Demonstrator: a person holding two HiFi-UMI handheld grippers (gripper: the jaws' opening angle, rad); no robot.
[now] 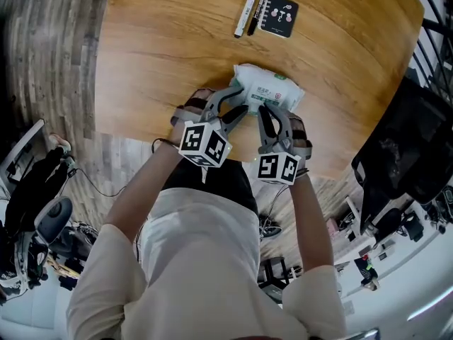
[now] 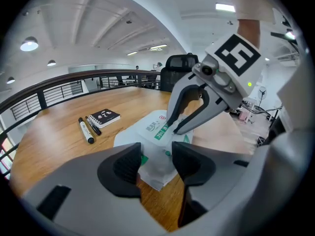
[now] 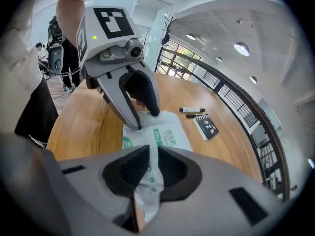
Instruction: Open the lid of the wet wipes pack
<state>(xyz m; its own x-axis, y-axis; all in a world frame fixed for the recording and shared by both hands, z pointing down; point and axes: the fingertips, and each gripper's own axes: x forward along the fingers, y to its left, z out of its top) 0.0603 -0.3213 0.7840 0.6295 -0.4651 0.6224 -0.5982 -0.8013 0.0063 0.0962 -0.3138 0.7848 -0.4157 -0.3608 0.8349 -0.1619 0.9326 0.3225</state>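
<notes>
The white wet wipes pack (image 1: 272, 91) with green print lies flat near the front edge of the wooden table (image 1: 156, 48), its lid down. My left gripper (image 1: 242, 99) is open, its tips at the pack's left end; in the left gripper view (image 2: 156, 163) the pack (image 2: 152, 132) shows through the gap. My right gripper (image 1: 272, 112) points steeply down on the pack's near side. Its jaws stand close together, and in the right gripper view (image 3: 151, 173) the pack's (image 3: 167, 136) film fills the narrow slit. Whether the pads press on it is unclear.
Two markers (image 1: 245, 10) and a small black notebook (image 1: 278, 15) lie at the table's far side. The table's front edge runs just under both grippers. A black office chair (image 2: 179, 65) stands beyond the table, and a railing (image 3: 236, 107) curves behind it.
</notes>
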